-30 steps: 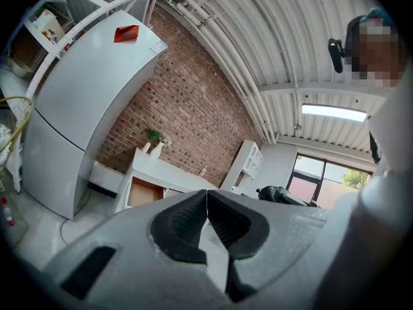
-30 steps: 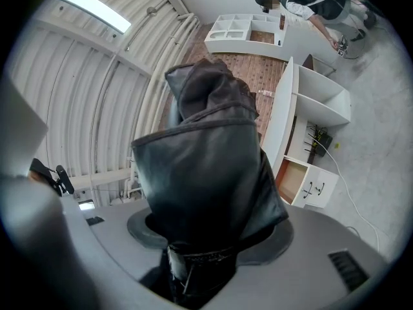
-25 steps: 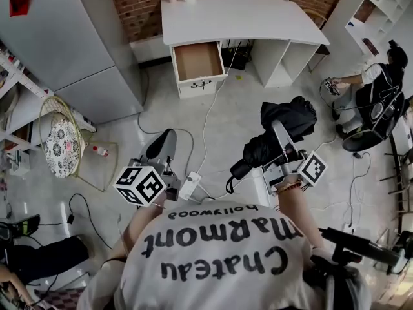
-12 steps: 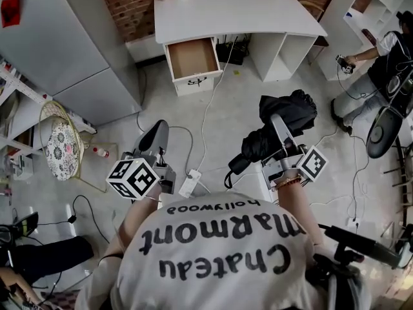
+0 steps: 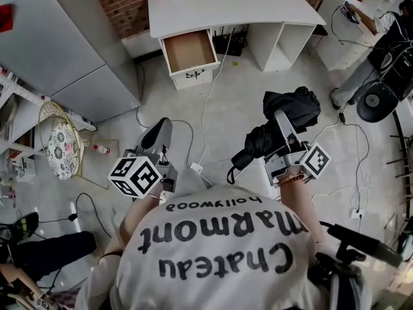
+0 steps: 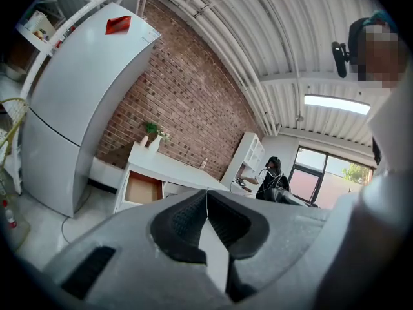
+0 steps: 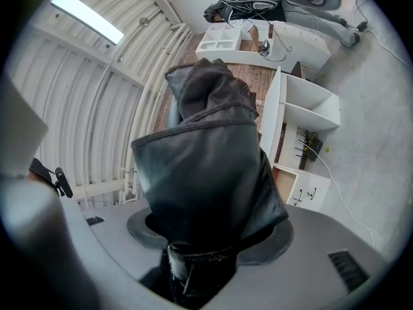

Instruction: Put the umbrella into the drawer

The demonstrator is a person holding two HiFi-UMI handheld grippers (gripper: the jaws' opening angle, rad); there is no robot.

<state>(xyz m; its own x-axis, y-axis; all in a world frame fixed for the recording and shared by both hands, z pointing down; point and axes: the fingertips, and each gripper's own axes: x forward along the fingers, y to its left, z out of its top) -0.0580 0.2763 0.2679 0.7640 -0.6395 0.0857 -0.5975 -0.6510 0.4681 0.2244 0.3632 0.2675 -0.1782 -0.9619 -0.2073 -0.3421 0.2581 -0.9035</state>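
Since a second ago the white bench [image 5: 232, 5] and its open drawer [image 5: 188, 50] have slid toward the top edge of the head view, while both grippers hold much the same places low in the frame. At 10 o'clock a grey refrigerator [image 5: 58, 44] stands against the brick wall, with a round patterned cushion [image 5: 61, 148] on the floor below it. The left gripper [image 5: 160, 129] hangs at about 8 o'clock; in its own view its fingers [image 6: 187, 218] are pressed together with nothing between them, and they aim at the drawer, which lies at 12 o'clock from it, well apart. A white power strip [image 5: 195, 168] lies on the floor between the two grippers. At 3 o'clock the right gripper [image 5: 282, 131] pinches the folded black umbrella [image 5: 290, 108], whose fabric bulges past the fingers and fills most of the right gripper view. The umbrella is in the air over the floor, well apart from the drawer, at 5 o'clock from it. Another person [image 5: 387, 37] is at the far right.
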